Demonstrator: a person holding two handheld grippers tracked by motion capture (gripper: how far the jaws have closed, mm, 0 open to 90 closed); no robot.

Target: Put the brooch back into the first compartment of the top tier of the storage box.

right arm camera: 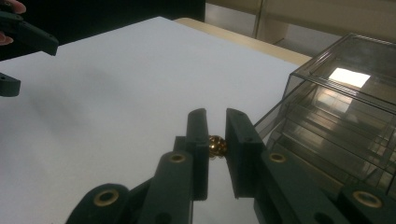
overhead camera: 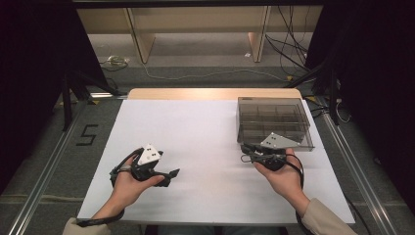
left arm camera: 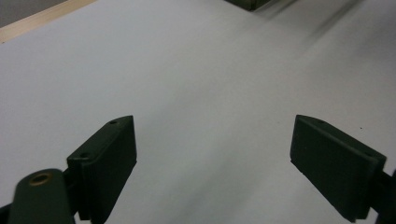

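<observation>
On the left side of the table I see my left hand point(overhead camera: 128, 183) holding the left gripper point(overhead camera: 169, 176). It sits low over the white sheet point(overhead camera: 195, 132), and its tips point toward the middle of the table. In the left gripper view its two black jaws are spread wide apart. There is nothing between them, just bare white sheet point(left arm camera: 205, 84) under them. A dark corner of the box point(left arm camera: 247, 3) peeks in at the top of that view.

The middle of the sheet is bare. A strip of wooden table edge point(overhead camera: 215, 93) shows behind it.

On the right side my right hand point(overhead camera: 284, 178) holds the right gripper point(overhead camera: 244, 152). Its tips point left, and it is just beside the front left corner of the clear box point(overhead camera: 274, 122). In the right gripper view the right gripper point(right arm camera: 215, 114) has its jaws pressed close together, pinching a small gold ball point(right arm camera: 217, 145). The ball sits deep between the pads, not at the tips. It is over the white sheet point(right arm camera: 116, 84), near the box. I cannot tell if it touches the sheet.

The clear box point(right arm camera: 336, 116) stands on the far right part of the sheet. It has little walls inside that split it into many small rooms. I cannot tell if anything lies in them.
</observation>
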